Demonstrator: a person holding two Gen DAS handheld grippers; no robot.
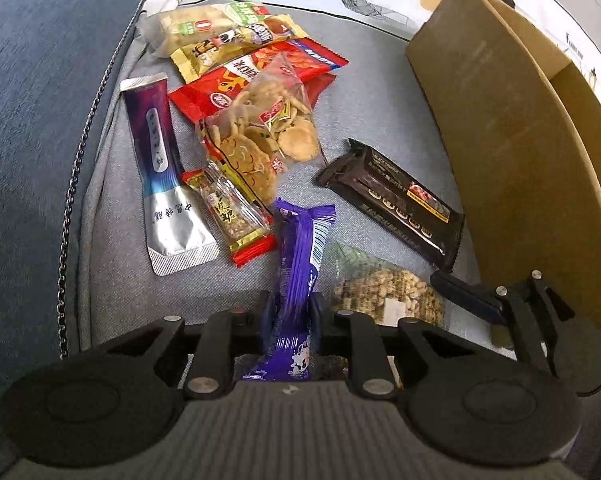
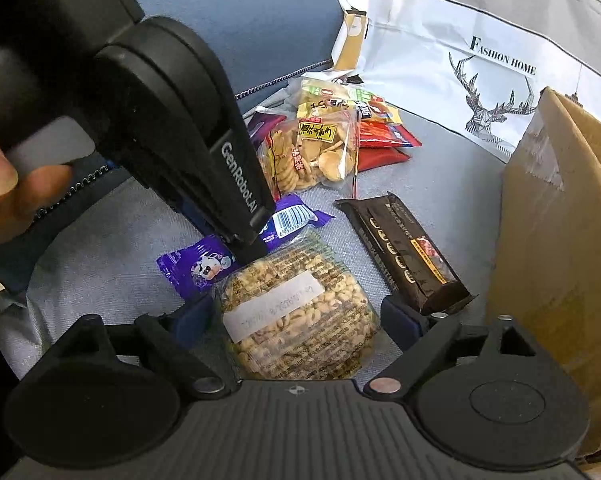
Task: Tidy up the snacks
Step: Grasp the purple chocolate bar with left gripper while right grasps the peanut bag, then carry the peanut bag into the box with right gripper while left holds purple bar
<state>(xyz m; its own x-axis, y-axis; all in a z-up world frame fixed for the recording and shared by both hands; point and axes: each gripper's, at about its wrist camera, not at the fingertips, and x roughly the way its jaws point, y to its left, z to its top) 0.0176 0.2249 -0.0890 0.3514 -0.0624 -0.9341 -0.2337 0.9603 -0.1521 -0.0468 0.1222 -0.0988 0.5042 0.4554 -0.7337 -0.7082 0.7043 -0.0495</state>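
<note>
left gripper [image 1: 291, 316] fingers pinch the purple candy bar [image 1: 300, 256] at its near end; long axis runs straight ahead. right gripper [image 2: 300, 316] fingers spread wide, straddling the peanut bag [image 2: 300, 316] on grey cushion [image 1: 380, 80]. cardboard box [image 1: 520, 140] far right.

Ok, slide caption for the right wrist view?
Right gripper open around peanut bag; left gripper pinches purple bar.

The left gripper [image 1: 291, 312] has its jaws closed narrow, while the right gripper [image 2: 300, 318] holds jaws spread wide.
</note>
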